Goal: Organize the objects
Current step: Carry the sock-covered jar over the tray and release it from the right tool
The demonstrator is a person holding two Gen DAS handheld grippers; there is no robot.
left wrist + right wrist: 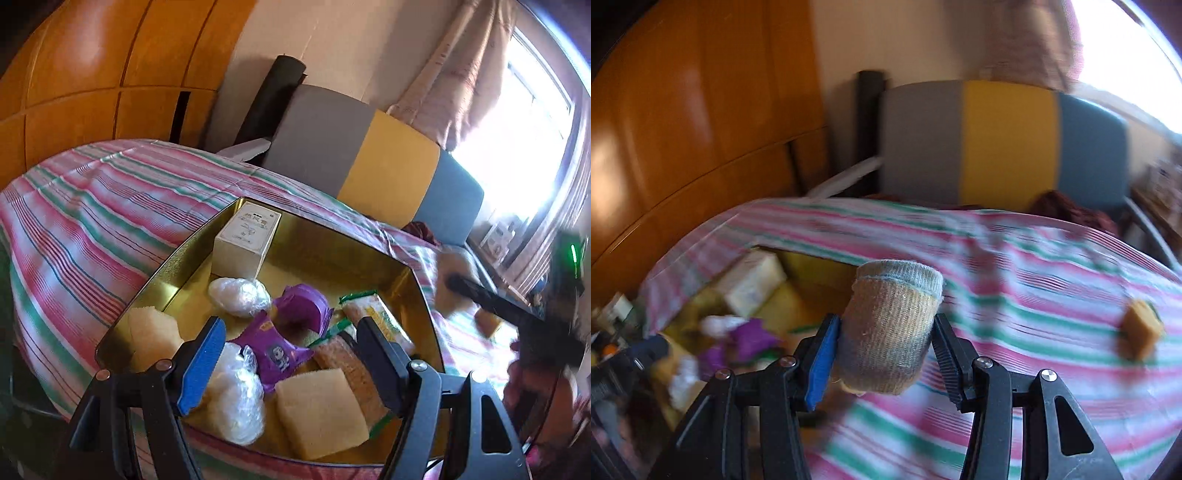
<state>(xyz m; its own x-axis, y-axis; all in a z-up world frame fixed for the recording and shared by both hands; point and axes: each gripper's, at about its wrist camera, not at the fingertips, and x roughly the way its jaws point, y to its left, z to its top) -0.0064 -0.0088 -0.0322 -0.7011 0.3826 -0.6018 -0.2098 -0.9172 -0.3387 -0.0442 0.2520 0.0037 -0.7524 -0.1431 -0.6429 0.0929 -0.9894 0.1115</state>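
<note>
- Our right gripper [884,354] pinches a rolled sock [890,328] mid-body; soft, light, compressible.
- Left gripper [291,354] hovers agape, empty, over gold tin [155,280].

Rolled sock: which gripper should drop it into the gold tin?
Right. The right gripper already has its jaws around the rolled sock; the left gripper hovers open and empty over the gold tin.

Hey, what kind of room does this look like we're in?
Most likely a bedroom at home. A striped sheet covers what looks like a bed, a padded grey, yellow and blue headboard stands against the wall, and a wooden wardrobe and a curtained window flank it.
</note>
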